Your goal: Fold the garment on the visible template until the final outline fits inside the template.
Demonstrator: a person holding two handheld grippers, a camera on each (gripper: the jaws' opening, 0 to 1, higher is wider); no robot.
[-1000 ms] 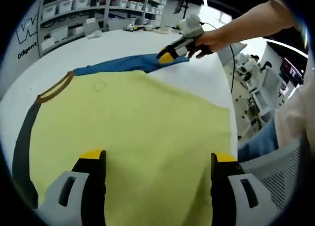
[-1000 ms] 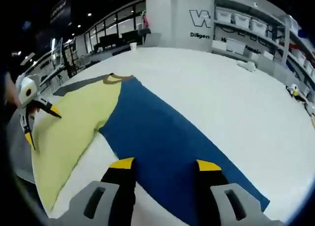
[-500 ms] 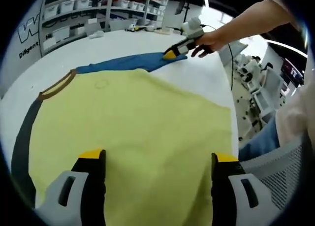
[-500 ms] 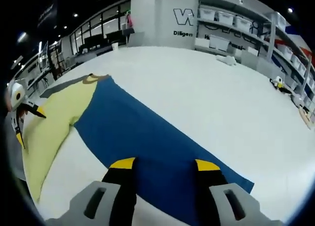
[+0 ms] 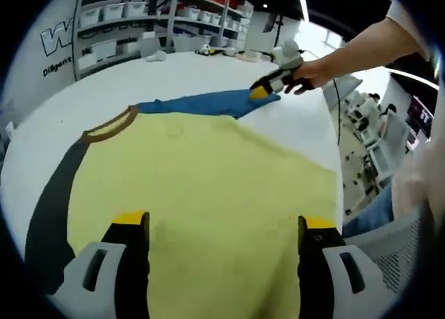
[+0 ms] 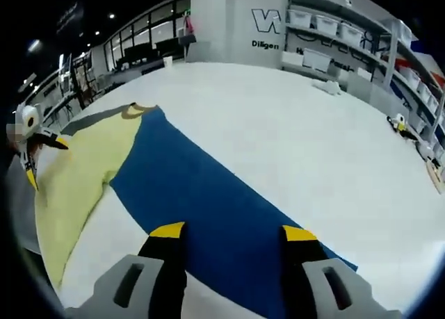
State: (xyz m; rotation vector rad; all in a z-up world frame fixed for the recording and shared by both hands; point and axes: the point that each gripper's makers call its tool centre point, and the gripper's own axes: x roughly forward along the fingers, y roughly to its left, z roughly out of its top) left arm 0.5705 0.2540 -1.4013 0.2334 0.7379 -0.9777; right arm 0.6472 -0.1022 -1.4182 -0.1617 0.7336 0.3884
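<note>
A yellow garment (image 5: pixel 208 173) lies flat on the white table (image 5: pixel 83 96), with a brown collar (image 5: pixel 108 126), a dark grey sleeve (image 5: pixel 52 201) and a blue sleeve (image 5: pixel 201 102). My left gripper (image 5: pixel 222 225) hovers open over the yellow body near its hem. In the right gripper view the blue sleeve (image 6: pixel 208 194) runs toward me, and my right gripper (image 6: pixel 233 232) stands open over its cuff end, jaws astride it. A hand holds the right gripper (image 5: pixel 268 88) at the sleeve's tip. The left gripper (image 6: pixel 31 149) shows by the yellow body (image 6: pixel 83 173).
Shelves with white bins (image 5: pixel 118 17) line the far wall. The table's edge (image 5: pixel 337 159) drops off on the right, with a mesh chair (image 5: pixel 389 249) and a person's jeans beside it. Small items (image 6: pixel 403 124) lie far across the table.
Both views have shifted a little with the hands. The right gripper has slid slightly along the blue sleeve's end. The garment lies as before and both grippers stay open.
</note>
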